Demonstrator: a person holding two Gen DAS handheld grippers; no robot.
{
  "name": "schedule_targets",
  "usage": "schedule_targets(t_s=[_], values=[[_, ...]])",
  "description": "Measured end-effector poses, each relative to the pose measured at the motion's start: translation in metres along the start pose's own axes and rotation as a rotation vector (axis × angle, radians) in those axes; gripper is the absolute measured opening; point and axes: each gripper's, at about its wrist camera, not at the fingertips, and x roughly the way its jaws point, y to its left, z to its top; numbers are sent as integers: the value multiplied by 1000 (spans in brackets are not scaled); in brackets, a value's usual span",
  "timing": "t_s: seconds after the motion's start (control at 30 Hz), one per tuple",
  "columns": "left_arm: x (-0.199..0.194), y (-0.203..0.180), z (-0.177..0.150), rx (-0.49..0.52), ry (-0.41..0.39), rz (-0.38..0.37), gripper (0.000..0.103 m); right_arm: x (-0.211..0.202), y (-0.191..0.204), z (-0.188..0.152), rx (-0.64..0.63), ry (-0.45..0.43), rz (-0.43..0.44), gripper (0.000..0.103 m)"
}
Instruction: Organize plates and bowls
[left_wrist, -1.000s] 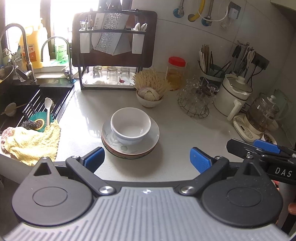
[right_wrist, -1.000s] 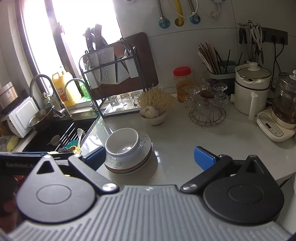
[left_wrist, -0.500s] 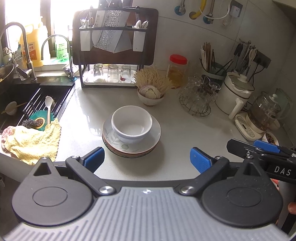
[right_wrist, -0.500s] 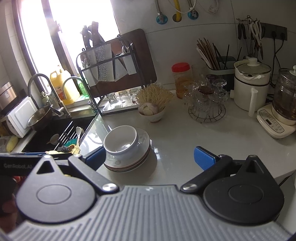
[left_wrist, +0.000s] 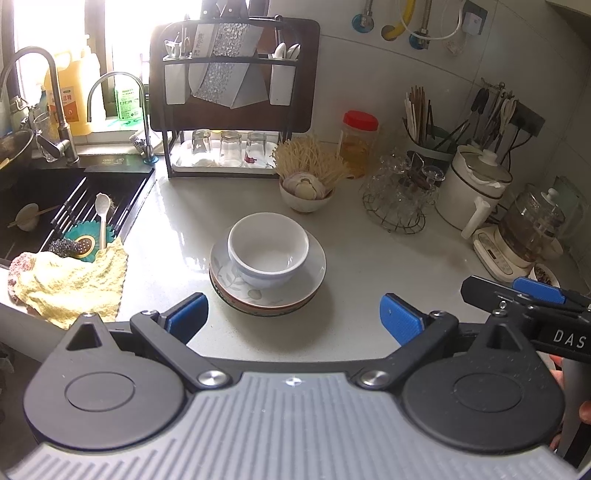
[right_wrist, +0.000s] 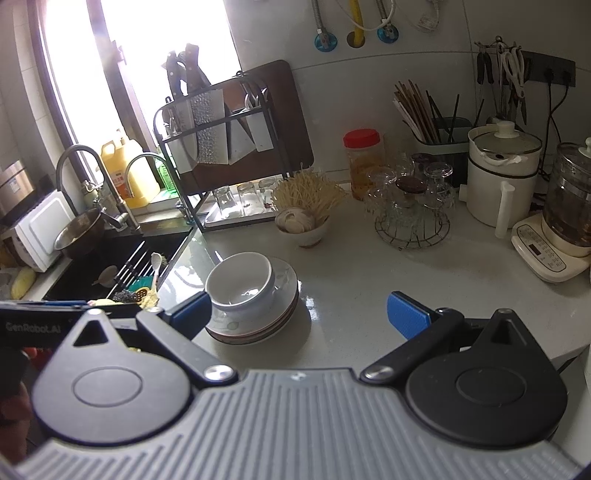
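Observation:
A white bowl (left_wrist: 268, 254) stands upright on a stack of plates (left_wrist: 295, 295) in the middle of the pale counter. The right wrist view has the same bowl (right_wrist: 240, 282) and plates (right_wrist: 280, 314) at lower left. My left gripper (left_wrist: 293, 319) hangs open just in front of the stack, blue pads wide apart and holding nothing. My right gripper (right_wrist: 299, 314) is open too, its left pad close beside the stack. Each view catches the other gripper at its edge.
A small bowl of garlic and noodles (left_wrist: 306, 192) stands behind the stack. Farther right are a wire rack of glasses (left_wrist: 400, 199), a white kettle (left_wrist: 476, 192) and a glass cooker (left_wrist: 532, 229). The sink (left_wrist: 55, 206) and a yellow cloth (left_wrist: 70, 280) lie left.
Both grippers have drawn back and risen slightly, so the stack sits a little higher in the left view. The bowl and plates have not moved.

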Motion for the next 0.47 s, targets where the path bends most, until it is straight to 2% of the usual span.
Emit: schedule_targets(t_s=[0.47], values=[[2,1,-1,-6,10,4,101,-2,-1,0,-5,4,1,103]])
